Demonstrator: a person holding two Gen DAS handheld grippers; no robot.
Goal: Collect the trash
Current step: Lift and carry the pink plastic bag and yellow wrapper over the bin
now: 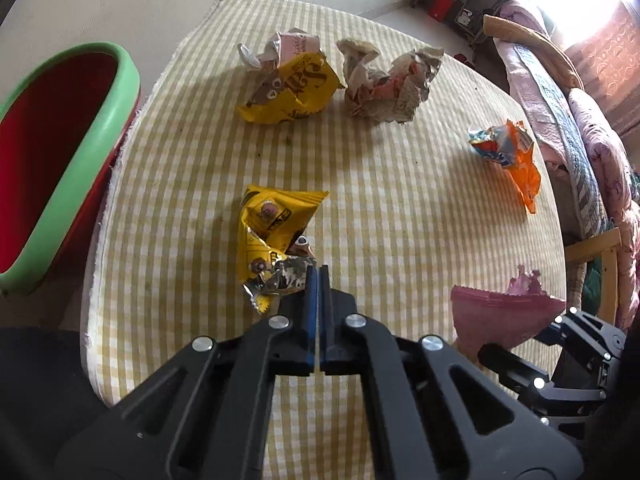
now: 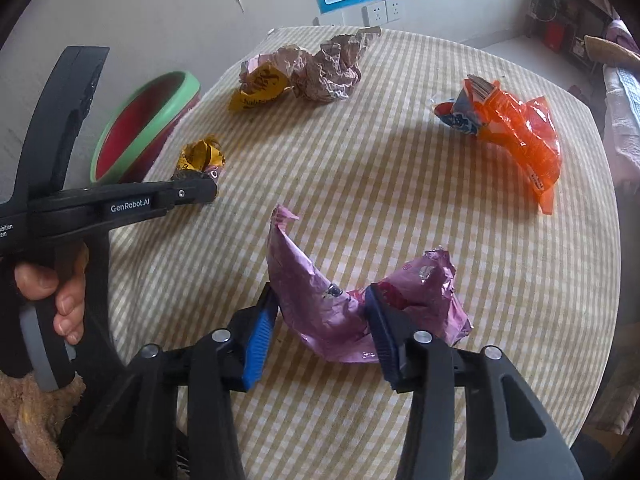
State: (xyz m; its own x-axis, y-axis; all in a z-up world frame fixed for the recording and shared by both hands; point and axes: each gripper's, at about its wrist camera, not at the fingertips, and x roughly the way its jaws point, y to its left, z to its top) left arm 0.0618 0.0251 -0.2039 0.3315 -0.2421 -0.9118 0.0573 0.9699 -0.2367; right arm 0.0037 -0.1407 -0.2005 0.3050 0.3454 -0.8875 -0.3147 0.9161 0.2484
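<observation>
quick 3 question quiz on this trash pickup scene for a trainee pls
1. True or false: the right gripper has its jaws spread around the pink wrapper.
2. Which piece is nearest the left gripper? A) orange wrapper B) small yellow wrapper C) crumpled brown paper
3. Fill in: the red bin with the green rim stands off the table's ____ edge, seen from the left wrist.

Key
1. True: one finger sits on each side of the wrapper.
2. B: the closed fingers meet at its silver end; whether they pinch it is unclear.
3. left
</observation>
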